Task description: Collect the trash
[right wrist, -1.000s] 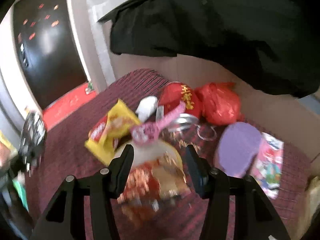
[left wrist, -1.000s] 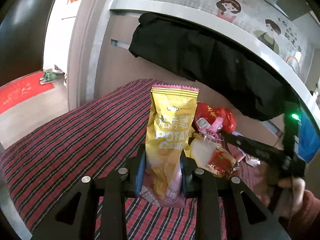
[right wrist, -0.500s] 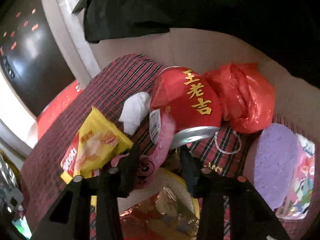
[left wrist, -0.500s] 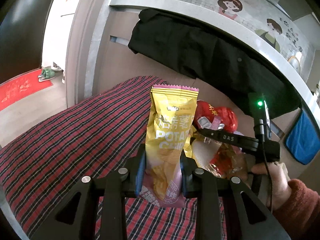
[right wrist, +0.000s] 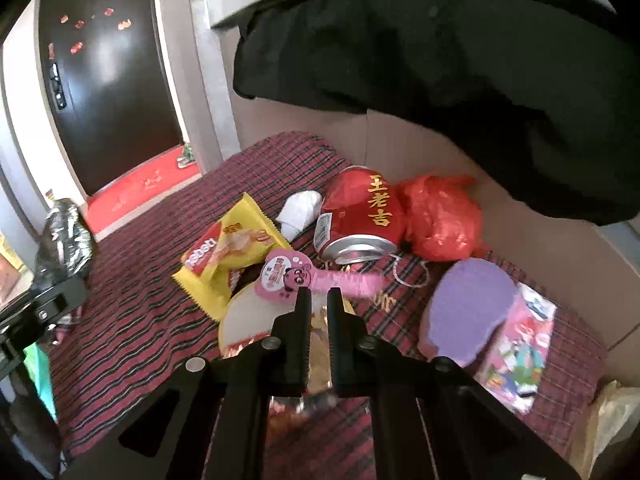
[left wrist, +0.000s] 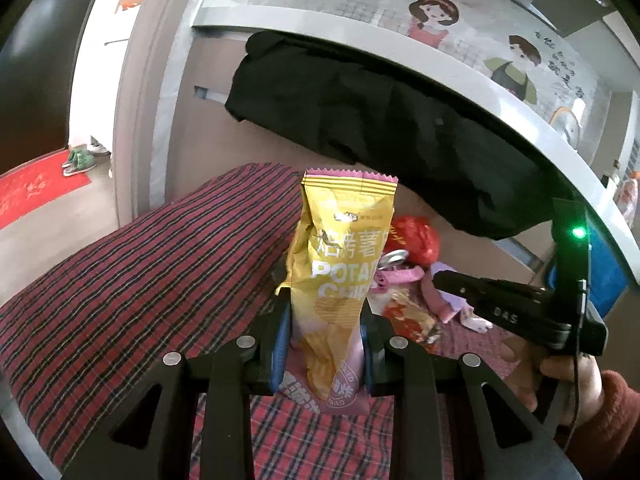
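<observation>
My left gripper [left wrist: 322, 334] is shut on a tall yellow potato chip bag [left wrist: 342, 264] and holds it upright above the plaid bedspread [left wrist: 140, 276]. My right gripper [right wrist: 319, 296] is shut on the pink wrapper [right wrist: 316, 278], which is lifted off the pile. The pile holds a red can [right wrist: 360, 216], a yellow snack packet [right wrist: 228, 252], a white tissue [right wrist: 300, 212], a red plastic bag [right wrist: 440, 216] and a clear snack bag [right wrist: 256, 316]. The right gripper also shows in the left wrist view [left wrist: 440, 280], with the pink wrapper [left wrist: 396, 276].
A purple sponge [right wrist: 468, 312] and a colourful packet [right wrist: 516, 352] lie at the right. A black jacket [right wrist: 440, 64] hangs over the headboard [left wrist: 360, 36]. A dark door [right wrist: 100, 72] and red mat [right wrist: 140, 188] are at the left.
My right gripper closed on the pink wrapper and pulled back, lifting it off the pile. The left gripper kept the chip bag and shifted slightly.
</observation>
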Demonstrator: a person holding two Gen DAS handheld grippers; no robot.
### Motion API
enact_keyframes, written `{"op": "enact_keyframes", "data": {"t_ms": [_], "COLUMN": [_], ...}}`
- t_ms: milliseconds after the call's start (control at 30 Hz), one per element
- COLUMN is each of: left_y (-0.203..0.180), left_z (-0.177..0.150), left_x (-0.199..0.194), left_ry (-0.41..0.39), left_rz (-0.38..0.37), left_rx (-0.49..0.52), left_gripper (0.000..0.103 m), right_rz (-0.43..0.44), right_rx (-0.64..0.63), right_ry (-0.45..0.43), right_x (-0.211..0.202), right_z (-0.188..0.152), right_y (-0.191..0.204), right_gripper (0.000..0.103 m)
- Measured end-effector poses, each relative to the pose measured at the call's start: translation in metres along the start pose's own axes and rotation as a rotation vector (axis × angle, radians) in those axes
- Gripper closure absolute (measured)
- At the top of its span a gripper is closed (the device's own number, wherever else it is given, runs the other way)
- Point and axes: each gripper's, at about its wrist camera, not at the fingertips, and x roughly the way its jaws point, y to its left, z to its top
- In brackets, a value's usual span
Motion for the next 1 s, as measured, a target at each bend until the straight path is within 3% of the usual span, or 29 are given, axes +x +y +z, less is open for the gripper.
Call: {"op": "enact_keyframes", "data": {"t_ms": [167, 200, 233, 300, 433, 500, 633, 733, 867, 1000], "left_y": [-0.005, -0.005, -0.004, -0.001, 0.008, 0.015, 0.021, 0.022, 0.018, 0.021], "left_z": [-0.003, -0.004, -0.004, -0.005, -0.008, -0.009, -0.012, -0.013, -0.013, -0.014], "left_x": [-0.002, -0.002, -0.001, 0.001, 0.004, 0.005, 0.005, 0.012, 0.017, 0.018], "left_ry": [0.007, 0.009, 0.013, 0.021, 0.034, 0.042, 0.039, 0.045, 0.053, 0.059], "left_rz": [0.008, 0.011, 0.016, 0.025, 0.035, 0.036, 0.030, 0.010, -0.003, 0.007], "left_rx": [-0.001, -0.001, -0.002, -0.006, -0.015, -0.024, -0.035, -0.053, -0.044, -0.046], "left_gripper": [0.073, 0.074, 0.073, 0.073, 0.073, 0.073, 0.073, 0.073, 0.073, 0.073], "right_rz": [0.061, 0.078, 0.089, 0.134, 0.091, 0.042, 0.075, 0.118, 0.127, 0.123], "right_rx": [-0.007, -0.012, -0.019, -0.061, -0.168, -0.161, 0.086, 0.305, 0.333, 0.277], "right_ry": [-0.026, -0.020, -0.013, 0.000, 0.049, 0.066, 0.001, 0.018, 0.078, 0.025], "right_x": [-0.020, -0.018, -0.013, -0.002, 0.020, 0.021, -0.002, 0.000, 0.018, 0.021], "right_z": [-0.010, -0.011, -0.009, -0.009, -0.011, -0.018, -0.040, -0.058, -0.060, -0.045], "right_y": [-0.004, -0.002, 0.002, 0.011, 0.030, 0.031, -0.003, -0.029, -0.029, -0.014], "right_gripper": [0.094, 0.089, 0.072, 0.051, 0.054, 0.056, 0.057, 0.056, 0.056, 0.056]}}
